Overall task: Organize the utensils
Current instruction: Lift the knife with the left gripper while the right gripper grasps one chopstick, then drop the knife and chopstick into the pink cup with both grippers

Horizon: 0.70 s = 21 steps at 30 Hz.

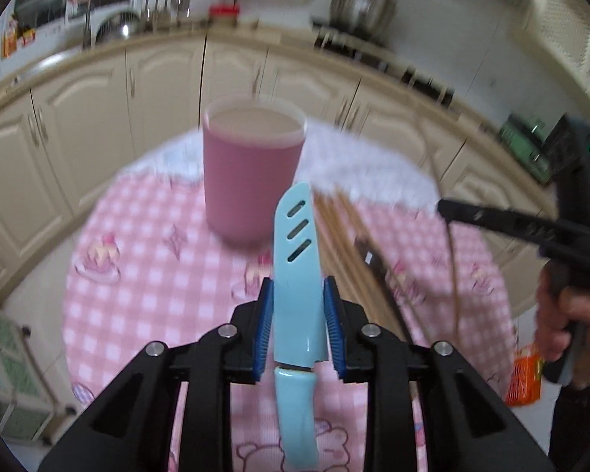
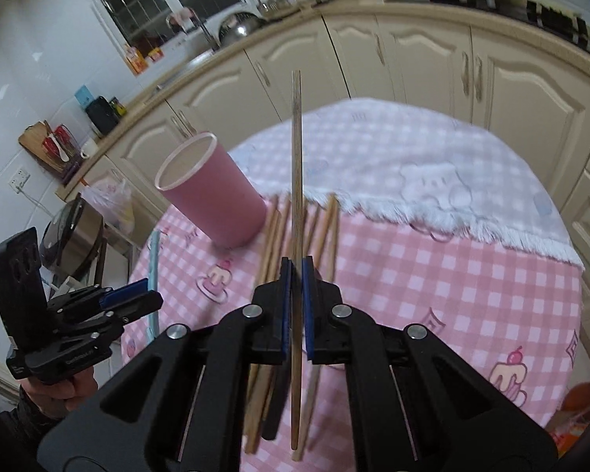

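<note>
My left gripper (image 1: 297,295) is shut on a light blue sheathed knife (image 1: 297,259), lifted above the table with its tip toward the pink cup (image 1: 251,169). The cup stands upright on the pink checked tablecloth (image 1: 137,295). My right gripper (image 2: 296,271) is shut on a single wooden chopstick (image 2: 296,157), which points up and away. Several more chopsticks (image 2: 326,228) and a dark utensil lie on the cloth under it, right of the cup (image 2: 212,188). In the right wrist view the left gripper (image 2: 137,295) with the knife (image 2: 153,259) is at the left; in the left wrist view the right gripper (image 1: 448,206) is at the right.
A white fluffy towel (image 2: 432,173) covers the far part of the round table. Cream kitchen cabinets (image 2: 334,67) run behind it, with a counter holding pots and jars. An orange packet (image 1: 525,381) lies beyond the table's right edge. A hand (image 1: 570,322) holds the right gripper.
</note>
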### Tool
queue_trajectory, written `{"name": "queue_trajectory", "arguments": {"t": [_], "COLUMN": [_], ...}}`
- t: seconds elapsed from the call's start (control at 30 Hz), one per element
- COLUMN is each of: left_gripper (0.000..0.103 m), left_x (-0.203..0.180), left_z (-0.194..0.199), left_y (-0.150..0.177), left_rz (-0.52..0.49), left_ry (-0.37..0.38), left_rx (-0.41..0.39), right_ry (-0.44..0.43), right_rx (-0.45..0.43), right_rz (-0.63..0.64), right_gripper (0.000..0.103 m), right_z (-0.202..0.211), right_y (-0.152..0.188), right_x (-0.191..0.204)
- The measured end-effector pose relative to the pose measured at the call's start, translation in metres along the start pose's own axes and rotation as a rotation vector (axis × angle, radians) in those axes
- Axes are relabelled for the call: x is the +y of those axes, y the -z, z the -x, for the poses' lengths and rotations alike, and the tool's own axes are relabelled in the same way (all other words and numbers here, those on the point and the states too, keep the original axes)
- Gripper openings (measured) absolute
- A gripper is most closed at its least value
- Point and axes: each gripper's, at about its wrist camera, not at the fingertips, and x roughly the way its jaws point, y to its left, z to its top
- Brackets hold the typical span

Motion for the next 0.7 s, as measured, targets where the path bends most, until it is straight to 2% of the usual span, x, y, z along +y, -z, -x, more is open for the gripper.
{"name": "queue_trajectory", "arguments": {"t": [0.1, 0.2, 0.27, 0.5, 0.7], "left_gripper": [0.024, 0.024, 0.024, 0.024, 0.024], "left_x": [0.0, 0.002, 0.003, 0.005, 0.015], "left_z": [0.023, 0.044, 0.061, 0.103, 0.117], "left_y": [-0.013, -0.026, -0.036, -0.072, -0.113], "left_rz": [-0.007, -0.01, -0.01, -0.04, -0.038], "left_ry": [0.027, 0.046, 0.06, 0.07, 0.05], "left_rx": [-0.119, -0.2, -0.26, -0.37, -0.434], "right_ry": [-0.035, -0.059, -0.09, -0.101, -0.084], "right_rx": [-0.09, -0.192, -0.231, -0.385, -0.451], "right_rz": [0.006, 0.023, 0.021, 0.067, 0.109], "right_gripper": [0.006, 0.006, 0.006, 0.006, 0.006], "right_z": [0.011, 0.023, 0.026, 0.029, 0.001], "right_y": [-0.014, -0.033, -0.047, -0.1, -0.131], "right_x": [0.012, 0.023, 0.031, 0.069, 0.096]}}
